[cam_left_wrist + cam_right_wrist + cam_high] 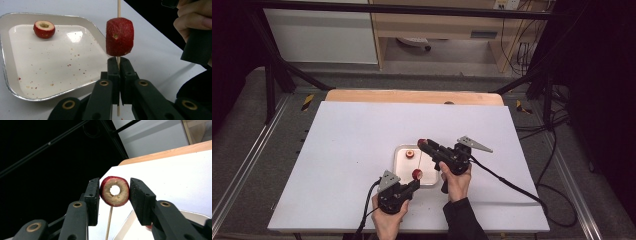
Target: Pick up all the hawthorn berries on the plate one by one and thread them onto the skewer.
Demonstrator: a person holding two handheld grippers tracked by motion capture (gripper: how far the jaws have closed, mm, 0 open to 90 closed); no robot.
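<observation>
My left hand-held gripper (117, 62) pinches the thin, snappable skewer (119, 7) below a threaded fruit piece (119, 37). My right hand-held gripper (114, 192) clamps a cored fruit ring (114, 191), light and soft, squeezed at three and nine o'clock. Another piece (44, 29) sits in the tray (82, 21) on the desk (347, 135).

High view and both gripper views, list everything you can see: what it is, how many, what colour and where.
Table: one, white top, wooden far edge.
Tray: one, silver foil, white inside, mid-table near the hands.
Loose fruit piece: one, red with pale cored top, far corner of the tray.
Skewer: one, pale wood, upright in the left gripper.
Skewered fruit piece: one, red, just above the left jaws.
Cored fruit ring: one, red skin, tan flesh, between the right jaws.
Left gripper: black, shut on the skewer.
Right gripper: black, shut on the ring.
Hands: two, bottom edge.
</observation>
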